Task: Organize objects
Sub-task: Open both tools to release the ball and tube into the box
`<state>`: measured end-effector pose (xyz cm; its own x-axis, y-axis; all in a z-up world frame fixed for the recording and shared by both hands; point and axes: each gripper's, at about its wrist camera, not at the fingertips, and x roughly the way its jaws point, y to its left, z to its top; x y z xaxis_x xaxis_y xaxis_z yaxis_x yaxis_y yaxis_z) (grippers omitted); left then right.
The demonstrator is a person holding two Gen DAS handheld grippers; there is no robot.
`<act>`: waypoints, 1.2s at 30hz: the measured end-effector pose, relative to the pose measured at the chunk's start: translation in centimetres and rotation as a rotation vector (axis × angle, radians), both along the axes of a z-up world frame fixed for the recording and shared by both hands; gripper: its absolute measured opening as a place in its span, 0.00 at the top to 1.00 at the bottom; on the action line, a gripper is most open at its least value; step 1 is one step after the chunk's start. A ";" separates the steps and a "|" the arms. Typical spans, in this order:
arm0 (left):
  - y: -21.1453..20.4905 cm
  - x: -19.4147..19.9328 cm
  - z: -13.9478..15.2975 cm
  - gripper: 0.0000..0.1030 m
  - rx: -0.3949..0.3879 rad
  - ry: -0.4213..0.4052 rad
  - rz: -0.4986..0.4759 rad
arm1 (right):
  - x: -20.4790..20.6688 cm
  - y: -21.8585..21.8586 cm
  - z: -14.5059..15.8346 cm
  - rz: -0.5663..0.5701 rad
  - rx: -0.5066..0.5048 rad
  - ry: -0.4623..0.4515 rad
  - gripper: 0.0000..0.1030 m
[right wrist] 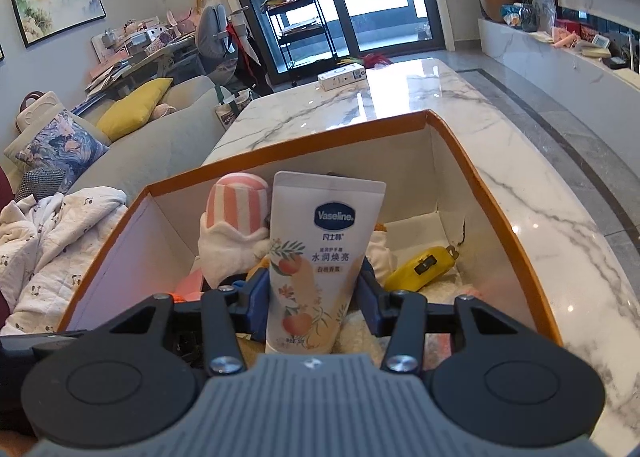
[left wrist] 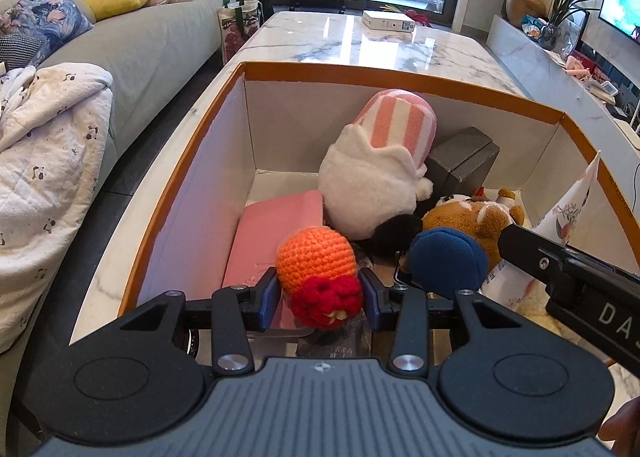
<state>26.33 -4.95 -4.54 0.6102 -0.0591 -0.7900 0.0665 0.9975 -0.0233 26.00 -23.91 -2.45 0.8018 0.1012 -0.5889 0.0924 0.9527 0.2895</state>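
An orange-rimmed cardboard box [left wrist: 200,145] [right wrist: 460,145] stands on the marble table. My left gripper [left wrist: 322,299] is shut on an orange and red crocheted toy [left wrist: 316,261], held inside the box near its front. My right gripper [right wrist: 316,297] is shut on a white Vaseline tube [right wrist: 320,253], held upright over the box; the tube also shows in the left wrist view [left wrist: 572,209]. In the box lie a pink-striped white plush [left wrist: 372,173], a pink case [left wrist: 272,237], a blue ball [left wrist: 448,257], a brown plush [left wrist: 476,217], a grey box [left wrist: 464,161] and a yellow tool [right wrist: 424,265].
A marble table [left wrist: 360,41] runs ahead, with a white carton [left wrist: 387,20] at its far end. A grey sofa [left wrist: 132,53] with cushions and a white blanket [left wrist: 44,161] lies to the left. A TV bench [right wrist: 560,69] stands at the right.
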 end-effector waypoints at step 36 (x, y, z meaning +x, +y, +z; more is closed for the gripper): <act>1.5 -6.1 5.2 0.36 0.050 -0.106 -0.010 | -6.4 1.5 5.1 -0.071 -0.202 -0.077 0.08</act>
